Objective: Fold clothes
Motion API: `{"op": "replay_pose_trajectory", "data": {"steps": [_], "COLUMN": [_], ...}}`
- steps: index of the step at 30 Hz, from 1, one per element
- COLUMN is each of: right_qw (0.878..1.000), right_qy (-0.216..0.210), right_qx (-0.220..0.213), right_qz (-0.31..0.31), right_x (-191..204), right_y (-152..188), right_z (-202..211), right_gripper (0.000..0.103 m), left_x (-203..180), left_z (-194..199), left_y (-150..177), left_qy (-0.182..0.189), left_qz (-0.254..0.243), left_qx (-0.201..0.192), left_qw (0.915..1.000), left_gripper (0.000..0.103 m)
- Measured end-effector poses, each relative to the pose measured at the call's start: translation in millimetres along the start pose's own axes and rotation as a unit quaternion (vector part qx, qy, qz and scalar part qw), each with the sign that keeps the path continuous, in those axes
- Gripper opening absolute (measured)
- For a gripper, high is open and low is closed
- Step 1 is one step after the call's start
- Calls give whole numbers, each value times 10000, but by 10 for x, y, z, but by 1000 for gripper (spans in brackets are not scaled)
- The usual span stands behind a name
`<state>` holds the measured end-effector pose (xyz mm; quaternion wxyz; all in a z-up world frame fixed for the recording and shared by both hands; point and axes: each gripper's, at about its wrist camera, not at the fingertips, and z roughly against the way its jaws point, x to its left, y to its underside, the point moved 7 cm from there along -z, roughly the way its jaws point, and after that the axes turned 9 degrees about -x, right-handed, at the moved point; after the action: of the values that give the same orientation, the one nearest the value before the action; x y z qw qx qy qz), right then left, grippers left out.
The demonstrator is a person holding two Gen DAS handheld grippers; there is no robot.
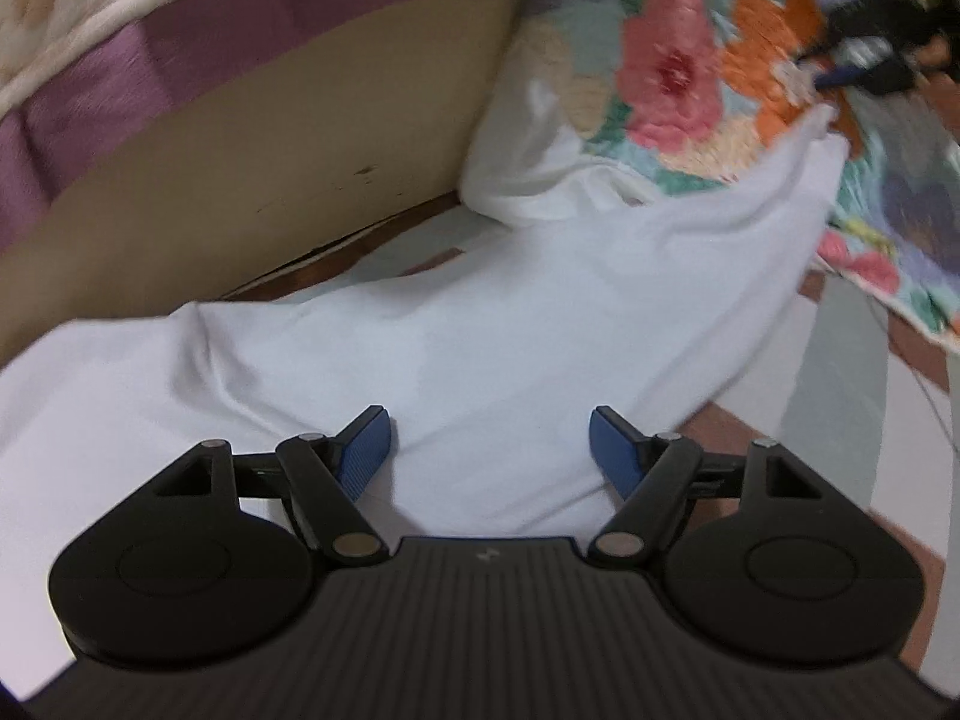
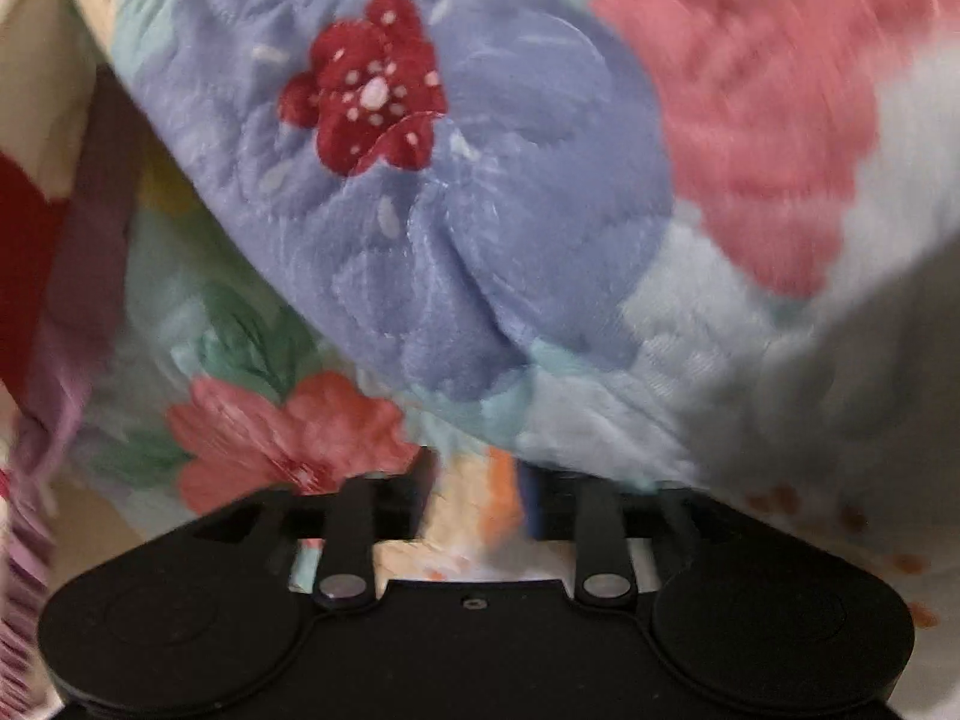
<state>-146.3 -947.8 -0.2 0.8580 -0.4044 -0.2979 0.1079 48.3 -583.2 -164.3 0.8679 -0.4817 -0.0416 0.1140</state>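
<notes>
The left gripper (image 1: 489, 441) is seen with its jaws spread wide, the blue pads (image 1: 366, 450) standing apart over a white garment (image 1: 480, 312) with nothing pinched between them. The garment is spread beneath and ahead of that gripper on a pale surface (image 1: 834, 372), running away toward the upper right in a long band; its near left part lies flat, while its far end is bunched against a floral quilt (image 1: 678, 72). The right-hand edge of the garment is seen slanting down toward the gripper, and bare surface with a reddish-brown strip is left open beside it. To the left, a tan panel (image 1: 270, 168) rises just beyond the cloth's edge, topped by purple and cream bedding (image 1: 120, 78), so little room is left on that side. The right gripper (image 1: 864, 63) is seen, blurred, at the far upper right, against the quilt near the garment's raised corner. In the right wrist view, the right gripper (image 2: 477, 504) is crowded by the floral quilt (image 2: 456, 210), which fills nearly the whole view. Its fingertips are hidden under the quilt's lower fold, and whether cloth is gripped cannot be told.
</notes>
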Motion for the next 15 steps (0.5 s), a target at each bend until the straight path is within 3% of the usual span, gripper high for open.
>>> {"op": "replay_pose_trajectory", "data": {"steps": [4,8,9,12,13,15], "right_qw": [9991,9957,9954,9972,9976,9981], "right_qy": [-331,-334,-294,-285,-299,-189], "right_qx": [-214,-510,-464,-24,164,425], "right_qz": [156,703,783,692,600,394], "right_x": [65,53,14,-137,-191,-263], "right_y": [77,369,486,876,1009,1213], "right_z": [95,385,427,430,412,322], "right_gripper": [56,56,56,56,56,56], "left_x": [-121,-157,-143,63,151,366], "left_z": [26,70,95,226,264,338], "left_y": [-20,-18,-23,-123,-159,-189], "left_qy": [261,165,59,-743,-855,-733], "left_qz": [166,47,-1,-26,59,615], "left_qx": [-41,-83,-135,-583,-664,-606], "left_qw": [9995,9998,9999,9955,9941,9936], "left_gripper": [73,73,73,73,73,73]}}
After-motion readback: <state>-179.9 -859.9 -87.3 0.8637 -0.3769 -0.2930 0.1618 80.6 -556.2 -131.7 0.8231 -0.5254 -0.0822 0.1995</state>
